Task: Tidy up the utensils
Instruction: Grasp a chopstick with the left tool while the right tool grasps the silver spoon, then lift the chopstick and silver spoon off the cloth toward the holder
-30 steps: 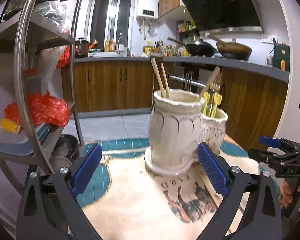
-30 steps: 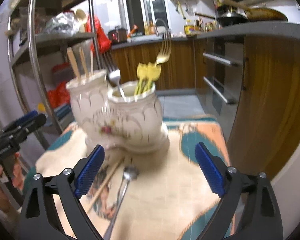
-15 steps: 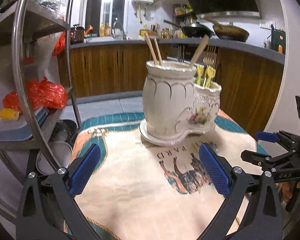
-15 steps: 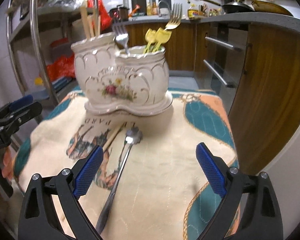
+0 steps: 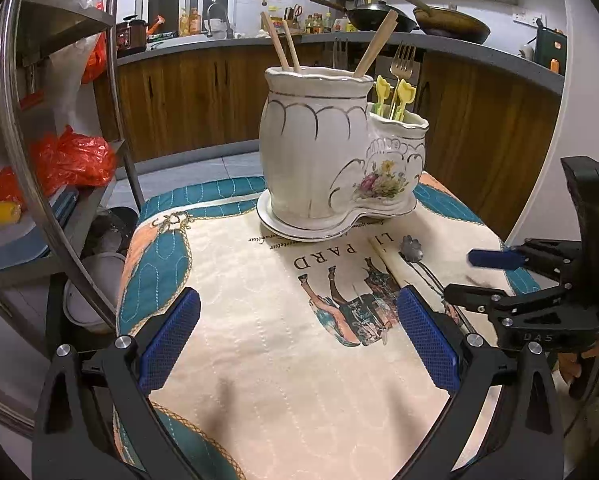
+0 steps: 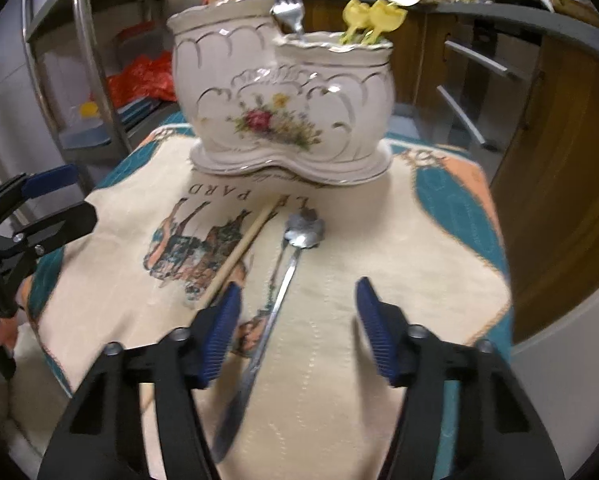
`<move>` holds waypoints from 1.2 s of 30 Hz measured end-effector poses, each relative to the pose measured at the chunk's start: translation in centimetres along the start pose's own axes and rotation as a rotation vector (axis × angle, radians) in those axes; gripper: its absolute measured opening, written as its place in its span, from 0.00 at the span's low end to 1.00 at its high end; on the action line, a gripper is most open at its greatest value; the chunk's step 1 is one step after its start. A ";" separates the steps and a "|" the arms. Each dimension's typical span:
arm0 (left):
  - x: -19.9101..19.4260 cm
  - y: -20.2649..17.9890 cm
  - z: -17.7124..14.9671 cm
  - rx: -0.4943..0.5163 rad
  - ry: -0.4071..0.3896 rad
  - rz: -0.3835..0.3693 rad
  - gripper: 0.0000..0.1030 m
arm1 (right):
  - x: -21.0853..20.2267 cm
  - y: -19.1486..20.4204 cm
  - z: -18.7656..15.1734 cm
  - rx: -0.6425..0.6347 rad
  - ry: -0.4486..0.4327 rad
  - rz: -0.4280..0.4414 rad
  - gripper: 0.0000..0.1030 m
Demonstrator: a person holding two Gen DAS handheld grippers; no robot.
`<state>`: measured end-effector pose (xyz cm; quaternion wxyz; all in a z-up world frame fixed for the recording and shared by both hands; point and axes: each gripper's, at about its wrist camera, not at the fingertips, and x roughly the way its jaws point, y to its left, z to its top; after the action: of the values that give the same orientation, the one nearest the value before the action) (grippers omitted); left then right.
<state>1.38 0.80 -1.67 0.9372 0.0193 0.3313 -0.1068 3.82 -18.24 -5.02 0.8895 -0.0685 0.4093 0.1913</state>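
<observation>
A white ceramic two-pot utensil holder (image 5: 331,168) (image 6: 283,108) stands at the far side of a small cloth-covered table (image 5: 259,340). It holds chopsticks, forks and yellow picks. A metal spoon (image 6: 283,280) (image 5: 411,248) and a wooden chopstick (image 6: 243,252) lie on the cloth in front of it. My right gripper (image 6: 295,324) is open, low over the spoon handle, which lies between its fingers. My left gripper (image 5: 295,344) is open and empty over the bare cloth. The right gripper also shows in the left wrist view (image 5: 479,276).
A steel shelf rack (image 5: 59,168) with red bags stands left of the table. Wooden kitchen cabinets (image 5: 479,140) and a counter run behind and to the right. The table's edge drops off close on every side.
Both grippers have pulled back from the holder and lowered toward the cloth. The right gripper's jaws have narrowed and now sit over the spoon handle.
</observation>
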 end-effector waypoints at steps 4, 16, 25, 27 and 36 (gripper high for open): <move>0.2 -0.4 -0.1 0.015 0.011 0.003 0.94 | 0.9 0.6 -0.1 -0.017 0.036 0.022 0.22; 0.7 -3.3 0.0 0.059 0.072 -0.077 0.92 | -0.2 -2.0 -1.2 0.017 0.014 0.027 0.04; 3.3 -7.2 -0.9 0.101 0.199 -0.170 0.50 | -0.8 -3.7 -1.9 0.038 -0.011 0.031 0.04; 3.7 -7.9 -1.1 0.126 0.220 -0.166 0.40 | -0.7 -3.8 -2.0 0.037 -0.011 0.034 0.04; 4.3 -7.9 -1.4 0.193 0.277 -0.144 0.06 | -0.8 -3.4 -2.3 0.002 -0.008 0.068 0.04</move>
<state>2.06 -7.59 -5.15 0.8664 0.0998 0.4459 -0.2013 3.10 -22.24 -6.04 0.8842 -0.0527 0.4079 0.2214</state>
